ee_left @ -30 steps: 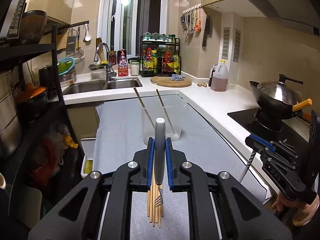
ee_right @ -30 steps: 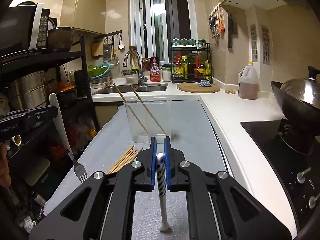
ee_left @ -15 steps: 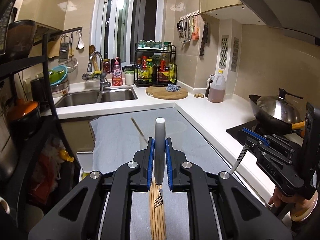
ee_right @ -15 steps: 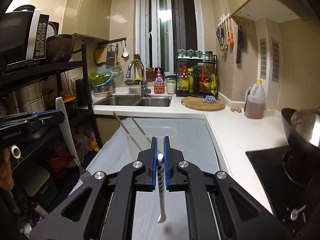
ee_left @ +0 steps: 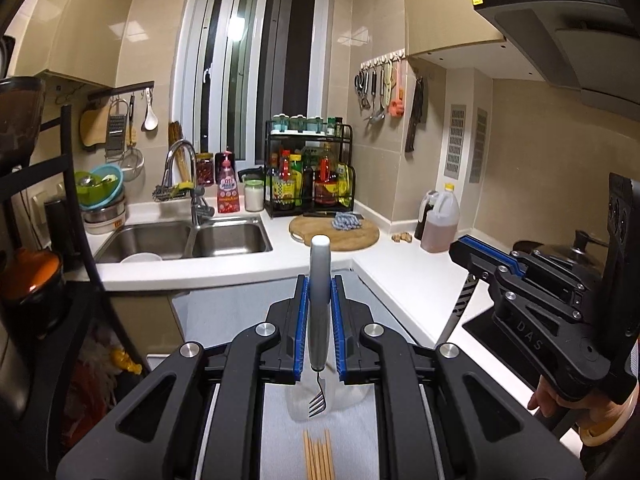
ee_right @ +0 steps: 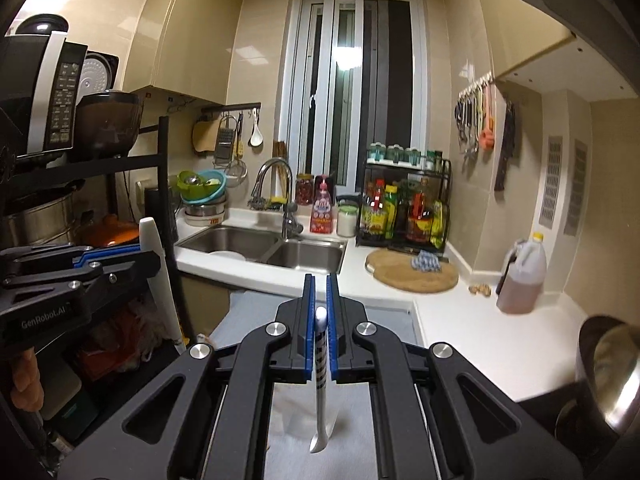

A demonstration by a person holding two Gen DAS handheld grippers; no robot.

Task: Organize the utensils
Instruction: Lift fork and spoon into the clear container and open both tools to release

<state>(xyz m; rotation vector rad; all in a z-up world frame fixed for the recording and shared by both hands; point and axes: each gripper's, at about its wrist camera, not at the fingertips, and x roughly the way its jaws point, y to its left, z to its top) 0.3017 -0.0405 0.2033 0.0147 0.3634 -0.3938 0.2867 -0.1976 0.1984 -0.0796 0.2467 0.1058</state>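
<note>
Currently you hold one utensil in each gripper, both hanging clear of the bench.

Left gripper: the fingers are clenched on the grey-handled metal fork. The handle stands upright between the blue pads; the tines point down.

Right gripper: the fingers are almost fully closed on the white, black-striped slim spoon. Its bowl hangs downward.

Directly below both utensils stands the clear plastic container on the pale grey mat. The gripper bodies hide most of it. Nearer to you on the mat lies the bundle of wooden chopsticks, not yet sorted.

Risks from here, as judgement:
- Each utensil is pinched at the handle only. A quick tilt could let it swing or slip through the pads.
- The container is light and transparent. Its rim is hard to see, so a tine or spoon bowl may catch it and tip the container.
- The two grippers work side by side. Lowering both together could make them collide.

Further off, the white bench carries a round wooden board and a jug of brown liquid.
</note>
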